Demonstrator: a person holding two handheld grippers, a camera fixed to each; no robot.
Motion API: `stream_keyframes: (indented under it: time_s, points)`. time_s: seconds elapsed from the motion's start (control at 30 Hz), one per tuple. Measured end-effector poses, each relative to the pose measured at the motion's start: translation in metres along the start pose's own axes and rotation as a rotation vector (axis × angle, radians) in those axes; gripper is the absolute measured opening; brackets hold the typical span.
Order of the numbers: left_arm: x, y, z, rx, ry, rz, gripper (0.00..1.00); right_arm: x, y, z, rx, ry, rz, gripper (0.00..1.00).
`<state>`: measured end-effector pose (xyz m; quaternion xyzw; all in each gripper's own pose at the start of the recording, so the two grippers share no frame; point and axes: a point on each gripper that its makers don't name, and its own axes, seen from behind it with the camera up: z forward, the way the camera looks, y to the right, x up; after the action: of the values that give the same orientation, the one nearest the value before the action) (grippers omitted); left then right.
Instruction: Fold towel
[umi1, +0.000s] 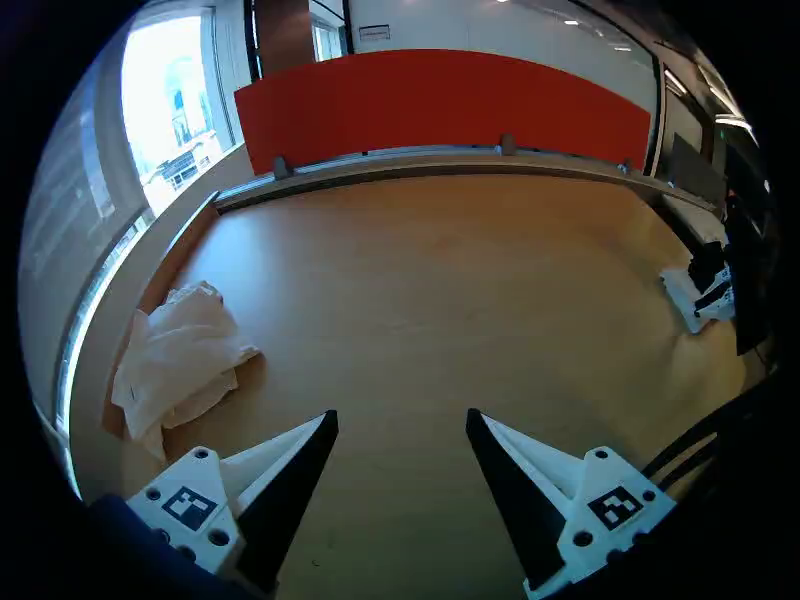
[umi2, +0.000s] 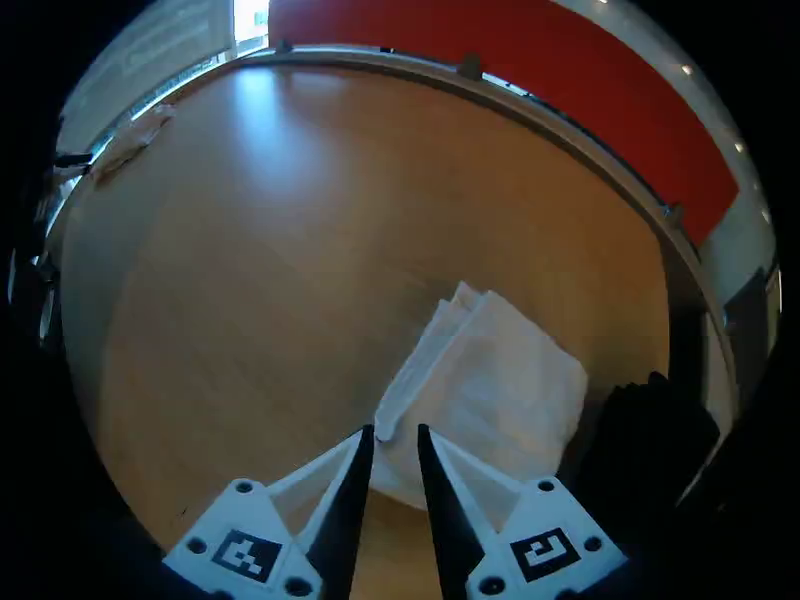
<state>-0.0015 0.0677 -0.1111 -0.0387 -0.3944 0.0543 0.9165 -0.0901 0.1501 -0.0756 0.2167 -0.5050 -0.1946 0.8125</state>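
The left gripper (umi1: 401, 425) is hovering over the wooden desk (umi1: 450, 280). Its jaws are standing wide apart and nothing is lying between them. Far to its left, a crumpled white towel (umi1: 180, 355) is lying in a loose heap at the edge of the desk, just beside the window (umi1: 170, 110). A red partition (umi1: 440, 100) is standing along the far side of the desk.

The right gripper (umi2: 393, 440) is pointing down at a folded towel (umi2: 500, 390), which is lying flat on the desk toward the right side of the right gripper view. Its jaws are drawn almost together, leaving only a narrow gap, and the near folded edge of this towel is showing in that gap. I cannot tell if both fingers are really pressing on the cloth or only staying above it. A dark object (umi2: 650, 430) is sitting just beside the folded towel, on its right, and it is too dim to identify.
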Motion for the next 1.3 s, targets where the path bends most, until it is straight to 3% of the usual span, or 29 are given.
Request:
stream_keyframes:
  time_s: [0.13, 0.2, 0.27, 0.33, 0.67, 0.87, 1.1, 1.3]
  points:
    - [0.000, -0.002, 0.000, 0.001, 0.000, -0.002, 0.95, 0.000, 0.000, 0.000, -0.002, -0.001, -0.001, 0.36]
    - [0.000, -0.002, 0.000, 0.001, 0.001, -0.002, 0.95, 0.000, -0.001, -0.001, -0.003, 0.000, 0.001, 0.42]
    - [0.000, -0.003, 0.000, 0.001, 0.002, -0.002, 0.95, 0.001, -0.002, -0.001, -0.002, 0.004, 0.004, 0.60]
    - [0.000, -0.003, 0.000, 0.000, 0.003, -0.002, 0.95, 0.001, -0.003, -0.003, 0.000, 0.006, 0.005, 0.65]
    - [0.000, -0.006, -0.001, -0.006, 0.011, -0.003, 0.95, 0.001, -0.009, -0.008, -0.005, 0.014, 0.011, 0.67]
    - [0.001, -0.010, -0.001, -0.013, 0.021, -0.010, 0.96, 0.007, -0.015, -0.015, -0.013, 0.039, 0.038, 0.92]
    - [0.005, -0.013, 0.000, -0.029, 0.039, -0.013, 0.95, 0.008, -0.021, -0.024, -0.043, 0.059, 0.055, 1.00]
    - [0.011, -0.016, 0.001, -0.042, 0.054, -0.012, 0.95, 0.021, -0.024, -0.034, -0.103, 0.126, 0.102, 1.00]
